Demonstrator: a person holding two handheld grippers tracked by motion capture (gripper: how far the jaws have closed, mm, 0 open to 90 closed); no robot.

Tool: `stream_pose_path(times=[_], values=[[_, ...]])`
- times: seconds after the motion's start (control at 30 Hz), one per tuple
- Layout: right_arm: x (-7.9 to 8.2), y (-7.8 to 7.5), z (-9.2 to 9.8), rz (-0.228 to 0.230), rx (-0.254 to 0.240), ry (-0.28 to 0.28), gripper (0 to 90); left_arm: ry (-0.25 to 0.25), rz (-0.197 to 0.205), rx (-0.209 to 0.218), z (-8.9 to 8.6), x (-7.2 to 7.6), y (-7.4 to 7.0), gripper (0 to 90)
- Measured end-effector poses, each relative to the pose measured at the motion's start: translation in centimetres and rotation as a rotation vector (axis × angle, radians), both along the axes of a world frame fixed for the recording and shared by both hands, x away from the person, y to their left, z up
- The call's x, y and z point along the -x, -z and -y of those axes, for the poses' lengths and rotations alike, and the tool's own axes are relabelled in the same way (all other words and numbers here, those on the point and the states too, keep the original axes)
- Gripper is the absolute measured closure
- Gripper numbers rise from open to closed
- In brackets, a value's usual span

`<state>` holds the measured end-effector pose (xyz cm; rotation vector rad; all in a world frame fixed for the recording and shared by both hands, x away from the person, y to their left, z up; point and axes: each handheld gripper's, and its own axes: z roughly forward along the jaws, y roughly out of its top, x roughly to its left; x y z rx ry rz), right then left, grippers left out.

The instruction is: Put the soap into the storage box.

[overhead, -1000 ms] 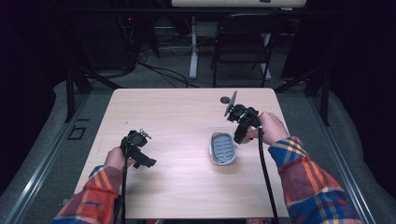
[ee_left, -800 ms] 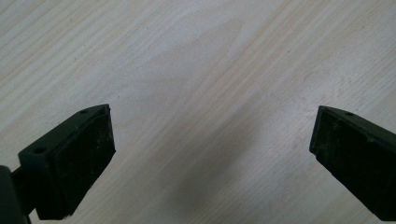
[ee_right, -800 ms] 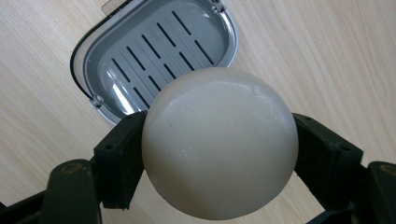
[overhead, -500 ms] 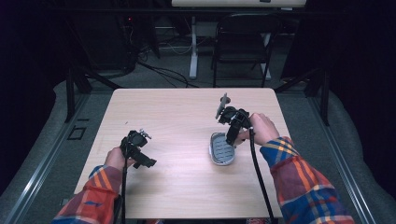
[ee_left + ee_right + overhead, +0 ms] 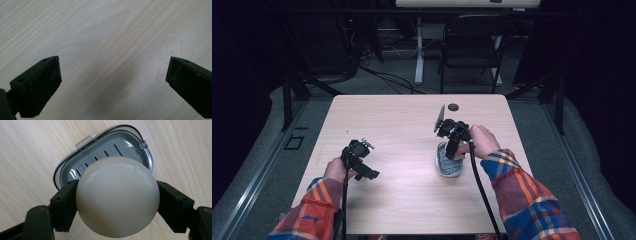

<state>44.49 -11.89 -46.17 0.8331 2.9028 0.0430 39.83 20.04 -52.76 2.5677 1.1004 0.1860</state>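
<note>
Soap (image 5: 117, 197), pale and rounded, is clamped in the right gripper (image 5: 117, 202) above a grey dish (image 5: 105, 160). Left gripper (image 5: 113, 80) gapes wide. Released off-centre, the soap could roll onto the table (image 5: 402, 120).

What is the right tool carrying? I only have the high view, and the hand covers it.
Observer: The right tool is shut on a round, cream-white soap bar, one jaw pressed to each side.
Operator: And the grey thing under it on the table?
Observer: That is a grey soap dish with drain slots in its floor and a small clasp on its rim; it holds nothing yet.
Operator: Is the soap in the dish already?
Observer: No, the soap is gripped over the dish, covering part of it.
Operator: What about the left tool?
Observer: The left tool is open, jaws wide apart over bare wooden table.
</note>
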Motion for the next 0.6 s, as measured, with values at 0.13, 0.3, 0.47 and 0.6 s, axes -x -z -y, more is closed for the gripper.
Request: stream_pose_path(times=[0.13, 0.3, 0.47, 0.6], values=[[-0.1, 0.6, -0.4, -0.010, 0.000, -0.006, 24.1, 0.000, -0.002, 0.001, 0.0, 0.0, 0.0, 0.0], [-0.3, 1.4, -0.7, -0.021, 0.012, -0.011, 24.1, 0.000, -0.005, 0.003, 0.0, 0.0, 0.0, 0.0], [-0.4, 2.0, -0.6, -0.027, 0.012, -0.011, 24.1, 0.001, -0.005, 0.002, 0.0, 0.0, 0.0, 0.0], [-0.4, 2.3, -0.7, -0.028, 0.009, -0.014, 24.1, 0.001, -0.005, -0.001, 0.0, -0.1, 0.0, 0.0]])
